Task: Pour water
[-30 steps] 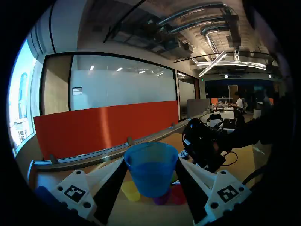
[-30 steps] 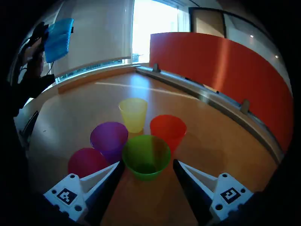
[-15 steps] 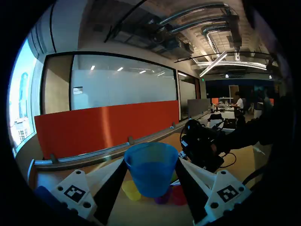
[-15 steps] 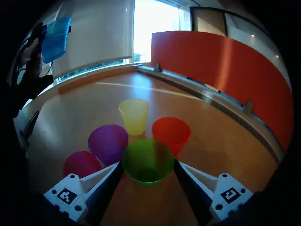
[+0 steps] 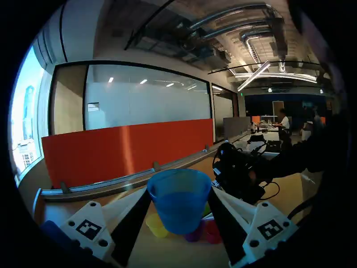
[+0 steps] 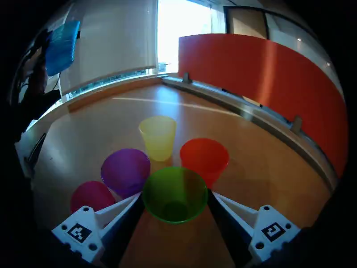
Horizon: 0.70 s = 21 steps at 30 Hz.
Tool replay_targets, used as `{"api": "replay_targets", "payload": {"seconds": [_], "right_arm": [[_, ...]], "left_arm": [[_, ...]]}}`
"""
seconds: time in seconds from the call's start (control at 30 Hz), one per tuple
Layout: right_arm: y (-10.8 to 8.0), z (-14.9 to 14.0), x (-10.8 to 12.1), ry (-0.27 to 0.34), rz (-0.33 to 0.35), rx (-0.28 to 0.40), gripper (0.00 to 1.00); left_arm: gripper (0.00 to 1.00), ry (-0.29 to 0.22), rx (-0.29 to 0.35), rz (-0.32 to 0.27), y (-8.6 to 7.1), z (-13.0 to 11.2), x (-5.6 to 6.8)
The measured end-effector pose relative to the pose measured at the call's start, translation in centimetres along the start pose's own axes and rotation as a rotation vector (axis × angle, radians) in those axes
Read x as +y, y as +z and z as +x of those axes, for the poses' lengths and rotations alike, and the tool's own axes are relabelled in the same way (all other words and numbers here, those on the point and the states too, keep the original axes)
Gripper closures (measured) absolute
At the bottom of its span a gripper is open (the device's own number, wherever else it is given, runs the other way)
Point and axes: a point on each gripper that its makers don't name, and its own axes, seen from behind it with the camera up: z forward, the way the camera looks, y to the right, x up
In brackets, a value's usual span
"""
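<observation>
Around the green cup (image 6: 174,207), right gripper view: right gripper (image 6: 175,195) has one finger on each side of it, and the rim sits flush against both inner edges. Can't tell if the fingers actually press or just bracket it. It stands upright on the wooden table (image 6: 272,178).

Other cups, all relative to green:
- red cup (image 6: 203,156): just behind to the right, nearly touching
- yellow cup (image 6: 157,136): straight behind, small gap
- purple cup (image 6: 126,169): just left and behind
- pink cup (image 6: 91,196): further left, beside purple

All four upright.

Task item: the blue cup (image 6: 61,42) is well apart from green, up high and far to the left, off the table. It looks tilted in this view, and a hand (image 6: 35,67) sits under it.

Left gripper view: left gripper (image 5: 179,198) is clamped on the blue cup, both fingers tight on its sides, cup upright. Its lower part is darker blue, which reads as water inside. Yellow, purple and pink from green's cluster show on the table under it. The right gripper's black body is over that cluster, with a dark sleeve (image 5: 303,156) behind it.
</observation>
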Motion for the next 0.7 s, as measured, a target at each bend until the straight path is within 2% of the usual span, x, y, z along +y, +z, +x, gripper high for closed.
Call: {"api": "replay_targets", "payload": {"seconds": [0.13, 0.3, 0.7], "right_arm": [[0.0, -0.1, 0.0, 0.017, 0.004, -0.002, 0.07], [-0.2, -0.1, -0.1, 0.033, 0.009, 0.002, 0.08], [-1.4, 1.4, -0.3, 0.027, 0.007, 0.039, 0.08]], "left_arm": [[0.15, 0.000, 0.000, 0.002, 0.0, -0.1, 0.0], [0.15, -0.002, -0.002, 0.000, 0.1, -0.2, 0.0], [0.15, 0.003, -0.002, -0.003, 0.2, 0.1, 0.4]]}}
